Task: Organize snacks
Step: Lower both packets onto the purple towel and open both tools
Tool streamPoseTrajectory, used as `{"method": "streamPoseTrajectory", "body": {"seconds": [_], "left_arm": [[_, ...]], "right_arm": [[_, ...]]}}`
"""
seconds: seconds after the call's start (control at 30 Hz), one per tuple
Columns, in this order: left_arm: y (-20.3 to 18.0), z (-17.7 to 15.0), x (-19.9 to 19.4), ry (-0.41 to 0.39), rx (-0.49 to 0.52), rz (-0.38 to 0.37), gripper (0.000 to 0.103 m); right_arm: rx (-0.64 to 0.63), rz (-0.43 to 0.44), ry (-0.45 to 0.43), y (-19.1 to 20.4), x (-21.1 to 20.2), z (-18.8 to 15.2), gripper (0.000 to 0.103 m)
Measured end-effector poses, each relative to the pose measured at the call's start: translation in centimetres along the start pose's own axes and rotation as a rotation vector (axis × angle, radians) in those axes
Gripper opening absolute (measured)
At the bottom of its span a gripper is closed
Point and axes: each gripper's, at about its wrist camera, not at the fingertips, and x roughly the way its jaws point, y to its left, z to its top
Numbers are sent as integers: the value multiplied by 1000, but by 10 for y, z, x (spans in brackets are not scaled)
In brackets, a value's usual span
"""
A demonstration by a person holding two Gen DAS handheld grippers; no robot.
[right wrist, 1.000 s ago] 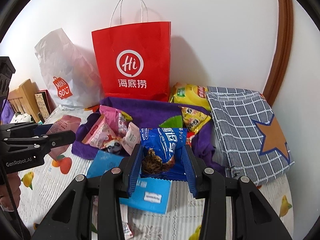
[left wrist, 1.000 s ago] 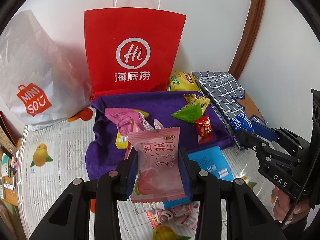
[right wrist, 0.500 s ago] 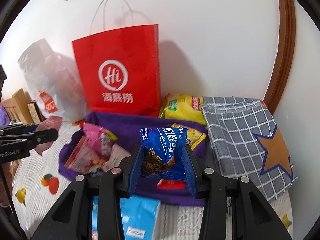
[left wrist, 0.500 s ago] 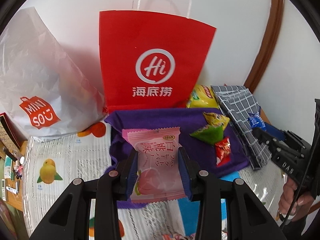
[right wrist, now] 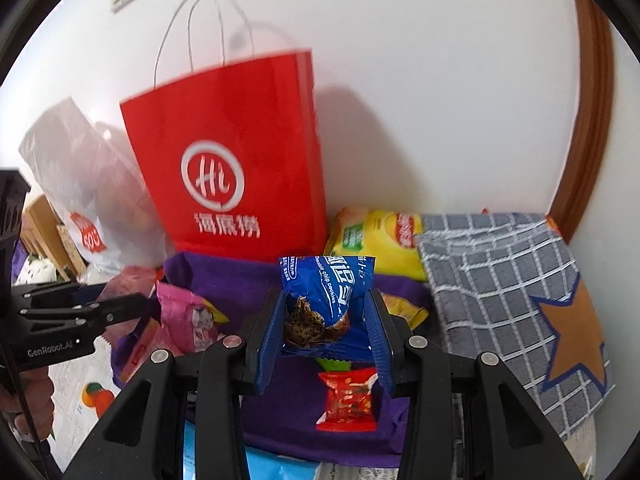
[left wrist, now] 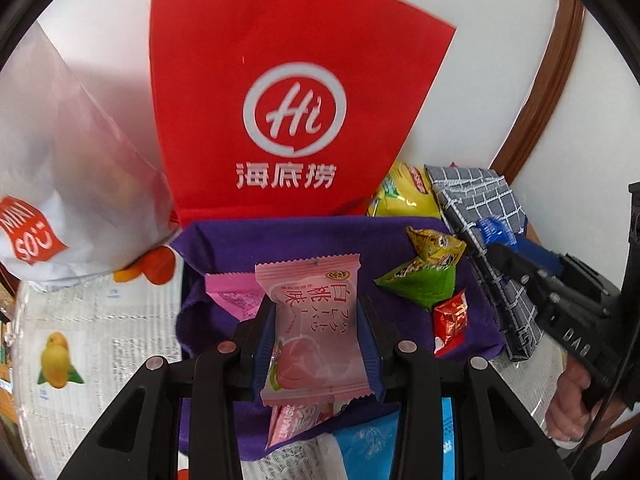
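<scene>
Your left gripper (left wrist: 316,344) is clamped on the pink peach snack packet (left wrist: 316,320), blue pads pressed to both its side edges, the packet standing upright between them. Your right gripper (right wrist: 326,338) is clamped on the blue chocolate chip cookie packet (right wrist: 326,294), which sticks up above the pads with its top seal fanned out.

Both packets hang over the purple cloth tray (left wrist: 240,240). In it, on your left-hand side, a darker pink packet (right wrist: 188,316) lies tipped against the rim. Toward the right lie a green triangular packet (left wrist: 424,284), a yellow wrapped snack (left wrist: 434,244) just behind it, and a small red wrapped candy (right wrist: 348,400) that sits right under the cookie packet in the right wrist view.

Behind the tray, touching its back wall, stands the red paper bag (left wrist: 280,92) with white handles; its inside is hidden from here. Left of it slumps a white plastic bag (left wrist: 60,152), contents not readable. A yellow chip bag (right wrist: 376,240) lies between the red bag and the grey checked fabric box (right wrist: 508,280) with the orange star. Near you, a light blue packet (left wrist: 364,448) rests on the fruit-print tablecloth (left wrist: 80,340).
</scene>
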Motion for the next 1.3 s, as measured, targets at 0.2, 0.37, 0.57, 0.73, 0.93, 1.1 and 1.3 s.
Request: {"method": "streamPoseTrajectory", "body": {"seconds": [0.2, 0.37, 0.57, 0.73, 0.93, 1.1, 1.3], "left_arm": [[8, -3, 21, 42, -11, 6, 36], [12, -5, 29, 64, -20, 0, 36], [12, -5, 33, 70, -21, -6, 37], [11, -5, 37, 77, -20, -9, 37], [12, -5, 36, 81, -25, -13, 37], [12, -5, 36, 91, -28, -20, 37], [6, -4, 29, 95, -30, -43, 60]], "right_arm": [[-36, 9, 68, 5, 33, -11, 41], [-55, -2, 100, 6, 47, -16, 41], [-66, -14, 129, 6, 57, -20, 41], [-72, -20, 139, 6, 60, -22, 41], [-80, -30, 147, 6, 59, -21, 46], [-65, -47, 140, 5, 52, -19, 54], [-21, -66, 120, 2, 31, -19, 60]]}}
